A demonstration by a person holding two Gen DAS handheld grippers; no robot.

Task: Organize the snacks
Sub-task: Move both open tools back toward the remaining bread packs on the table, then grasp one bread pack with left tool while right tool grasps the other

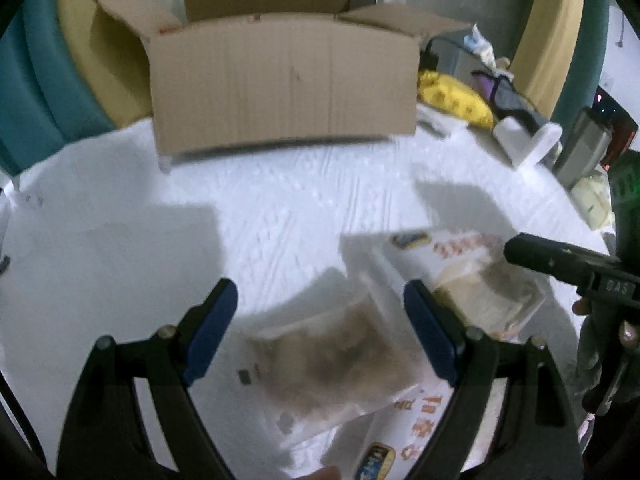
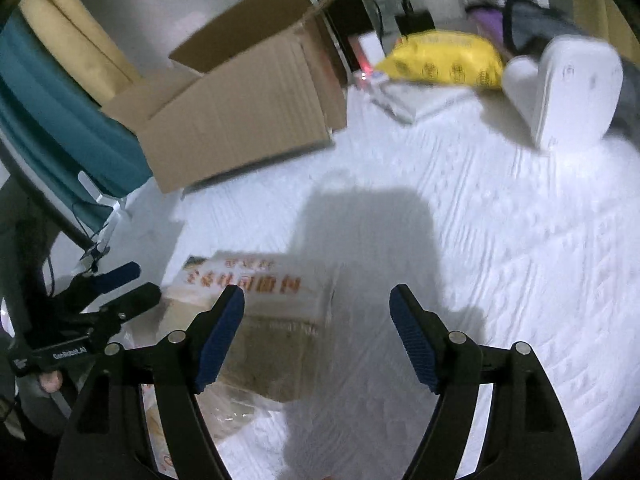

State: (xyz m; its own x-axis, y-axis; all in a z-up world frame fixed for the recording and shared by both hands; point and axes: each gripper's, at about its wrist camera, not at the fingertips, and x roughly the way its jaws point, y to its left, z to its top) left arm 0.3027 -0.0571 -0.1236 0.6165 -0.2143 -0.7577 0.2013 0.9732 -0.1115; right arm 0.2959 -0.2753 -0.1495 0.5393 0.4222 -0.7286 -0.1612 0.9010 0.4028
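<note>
- Blue pads line the fingers of both grippers. The left gripper (image 1: 320,320) has its jaws wide apart and holds nothing; a clear snack bag (image 1: 332,364) lies on the white cloth (image 1: 280,208) under the gap between them, not touched by the pads as far as the blurred picture shows.
- The right gripper (image 2: 316,332) is also wide apart and empty. A second snack bag (image 2: 260,292), with red letters on a white band, lies below and left of its gap, partly behind the left finger.
- Both bags lie flat, near each other, at the near edge of the cloth. The first bag seems to have its long axis on a slant, from near right to far left in the left wrist view, but the blur makes this not sure. The second bag's long axis runs about from side to side in the right wrist view, and its letters read upside down.
- Farther away stands the cardboard box (image 1: 284,80), flaps open, well apart from the bags. I cannot see what is inside it.
- Beside the box lie a yellow packet (image 2: 444,60) and a white stand (image 2: 572,92).
- I judge the task is at an early step: these two bags are not yet picked, and they probably must go into the box.
</note>
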